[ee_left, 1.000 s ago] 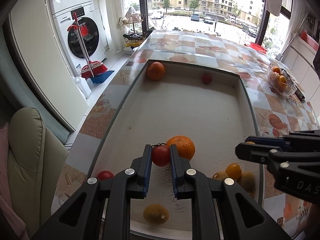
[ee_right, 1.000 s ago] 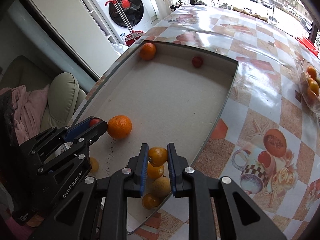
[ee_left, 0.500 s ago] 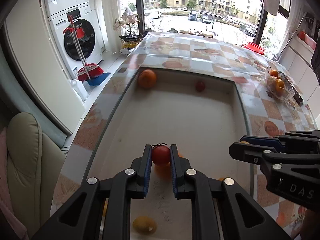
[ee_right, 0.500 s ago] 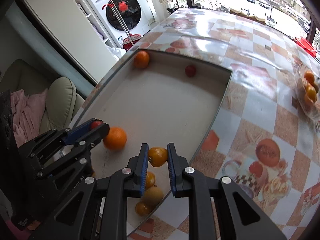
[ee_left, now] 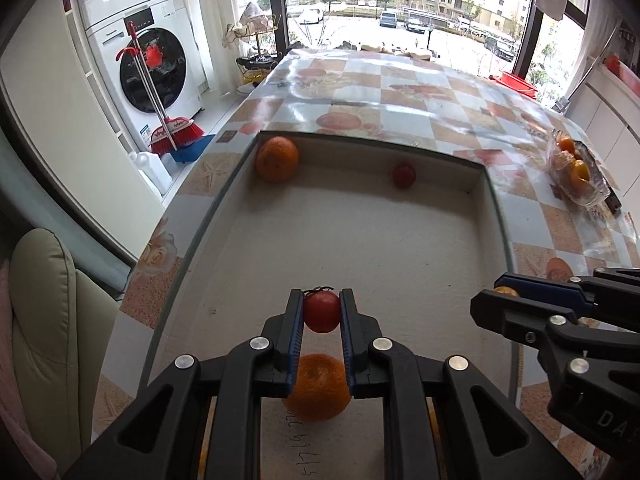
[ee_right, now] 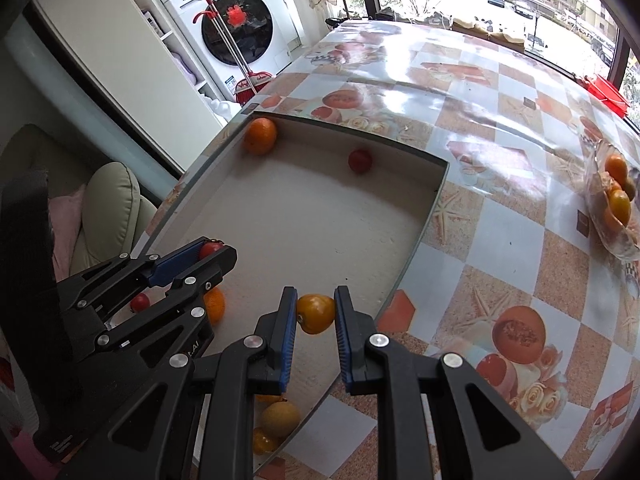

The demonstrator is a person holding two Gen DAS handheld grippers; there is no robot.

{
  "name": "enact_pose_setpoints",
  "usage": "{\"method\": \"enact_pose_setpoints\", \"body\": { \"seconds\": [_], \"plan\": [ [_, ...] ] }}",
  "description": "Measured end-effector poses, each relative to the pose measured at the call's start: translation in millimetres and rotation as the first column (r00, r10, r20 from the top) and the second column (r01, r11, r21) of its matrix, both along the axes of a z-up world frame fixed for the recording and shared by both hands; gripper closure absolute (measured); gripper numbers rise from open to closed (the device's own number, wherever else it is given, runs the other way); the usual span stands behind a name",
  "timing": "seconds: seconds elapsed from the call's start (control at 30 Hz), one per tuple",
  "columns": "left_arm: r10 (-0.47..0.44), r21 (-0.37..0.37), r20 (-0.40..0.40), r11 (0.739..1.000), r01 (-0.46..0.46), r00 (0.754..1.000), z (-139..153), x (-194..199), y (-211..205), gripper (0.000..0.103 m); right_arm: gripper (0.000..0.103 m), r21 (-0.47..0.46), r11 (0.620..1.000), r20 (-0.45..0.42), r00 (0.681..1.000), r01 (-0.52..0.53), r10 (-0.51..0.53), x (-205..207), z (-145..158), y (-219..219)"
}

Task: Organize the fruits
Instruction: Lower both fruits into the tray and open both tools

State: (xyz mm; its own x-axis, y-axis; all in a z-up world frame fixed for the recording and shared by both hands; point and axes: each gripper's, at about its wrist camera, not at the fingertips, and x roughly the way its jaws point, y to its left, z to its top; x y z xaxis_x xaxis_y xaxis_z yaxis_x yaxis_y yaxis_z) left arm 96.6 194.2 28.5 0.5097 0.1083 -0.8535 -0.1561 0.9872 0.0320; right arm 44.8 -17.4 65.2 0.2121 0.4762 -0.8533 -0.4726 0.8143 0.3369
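An orange [ee_left: 277, 159] sits in the tray's [ee_left: 494, 216] far left corner. A tomato [ee_left: 403, 175] lies right of it by the far wall. A fruit bowl [ee_left: 576, 176] stands on the table [ee_left: 400, 92], far right.

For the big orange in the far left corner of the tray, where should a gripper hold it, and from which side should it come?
Probably from above. The big orange sits tight in the far left corner of the tray, with walls behind it and to its left, so a level approach has little room there. Close the pads across its widest middle, one toward the corner, one toward the open tray floor. It is round, so grip centrally.
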Motion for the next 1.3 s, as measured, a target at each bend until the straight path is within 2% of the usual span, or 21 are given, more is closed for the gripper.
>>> {"method": "enact_pose_setpoints", "body": {
  "seconds": [0.37,0.47,0.5,0.57,0.6,0.63,0.67,0.7,0.77,0.8,0.83,0.87,0.9,0.93,0.97,1.03,1.13,1.3],
  "plan": [
    [0.008,0.019,-0.056,1.000,-0.007,0.998,-18.8,10.8,-2.0,0.085,0.083,-0.037,0.999,-0.046,0.999,-0.023,0.021,8.9,-21.7,13.1],
    [0.005,0.027,-0.058,1.000,-0.003,0.998,-18.8,11.2,-3.0,0.082,0.077,-0.034,0.999,-0.042,0.999,-0.029,0.027,8.1,-20.9,14.1],
    [0.009,0.033,-0.058,0.999,-0.007,0.998,-18.5,10.7,-2.5,0.079,0.074,-0.034,0.999,-0.037,0.999,-0.026,0.024,7.9,-19.6,14.4],
    [0.021,0.033,-0.057,0.999,-0.019,0.998,-18.4,10.3,0.3,0.066,0.066,-0.053,0.998,-0.019,1.000,-0.014,0.013,8.1,-15.8,12.9],
    [0.037,0.034,-0.056,0.999,-0.035,0.998,-18.4,9.4,3.8,0.045,0.063,-0.052,0.999,-0.014,1.000,-0.008,0.008,8.9,-14.1,11.1],
    [0.049,0.037,-0.049,0.998,-0.047,0.998,-18.0,8.5,6.2,0.029,0.057,-0.034,0.999,-0.021,1.000,-0.004,0.003,10.4,-12.6,8.8],
    [0.058,0.039,-0.036,0.998,-0.056,0.998,-16.9,7.2,7.9,0.028,0.052,-0.010,1.000,-0.030,1.000,-0.004,0.003,11.2,-11.0,7.0],
    [0.064,0.038,-0.022,0.997,-0.063,0.998,-14.6,5.4,9.1,0.028,0.042,0.012,1.000,-0.036,0.999,-0.004,0.004,11.2,-8.6,5.9],
    [0.067,0.045,-0.022,0.997,-0.066,0.998,-12.9,4.6,8.9,0.028,0.035,-0.013,1.000,-0.005,1.000,-0.002,0.002,8.9,-1.6,9.2],
    [0.060,0.053,-0.023,0.997,-0.058,0.998,-12.7,4.6,7.7,0.028,0.018,-0.035,0.999,0.012,1.000,-0.003,0.004,7.3,1.2,10.9],
    [0.054,0.056,-0.023,0.997,-0.053,0.998,-12.5,4.6,6.6,0.028,0.011,-0.057,0.998,0.030,1.000,-0.003,0.004,5.3,4.0,12.5],
    [0.048,0.056,-0.022,0.997,-0.047,0.999,-12.0,3.8,5.6,0.028,0.010,-0.064,0.998,0.042,0.999,-0.005,0.008,4.1,6.9,13.1],
    [0.043,0.050,-0.018,0.998,-0.042,0.999,-11.1,3.1,5.1,0.020,0.010,-0.066,0.998,0.048,0.999,-0.007,0.010,3.1,9.0,13.0],
    [0.043,0.048,-0.013,0.998,-0.042,0.999,-9.8,2.2,5.1,0.000,0.010,-0.072,0.997,0.051,0.999,-0.007,0.010,2.1,10.6,12.5],
    [0.048,0.055,-0.004,0.997,-0.048,0.999,-8.3,0.4,4.7,0.000,0.009,-0.077,0.997,0.051,0.999,-0.004,0.008,1.9,11.3,12.1],
    [0.044,0.058,0.013,0.997,-0.044,0.999,-3.9,-3.8,4.0,0.000,0.000,-0.093,0.996,0.056,0.998,0.008,-0.003,2.3,11.6,9.7],
    [0.035,0.051,0.003,0.998,-0.036,0.999,-1.5,-5.4,3.1,0.000,0.000,-0.095,0.995,0.048,0.999,0.019,-0.014,3.9,11.4,3.9],
    [0.017,0.081,0.010,0.997,-0.018,1.000,1.5,-9.1,-3.4,0.000,0.000,-0.092,0.995,0.037,0.999,0.032,-0.029,3.3,12.2,-1.2]
  ]
}}
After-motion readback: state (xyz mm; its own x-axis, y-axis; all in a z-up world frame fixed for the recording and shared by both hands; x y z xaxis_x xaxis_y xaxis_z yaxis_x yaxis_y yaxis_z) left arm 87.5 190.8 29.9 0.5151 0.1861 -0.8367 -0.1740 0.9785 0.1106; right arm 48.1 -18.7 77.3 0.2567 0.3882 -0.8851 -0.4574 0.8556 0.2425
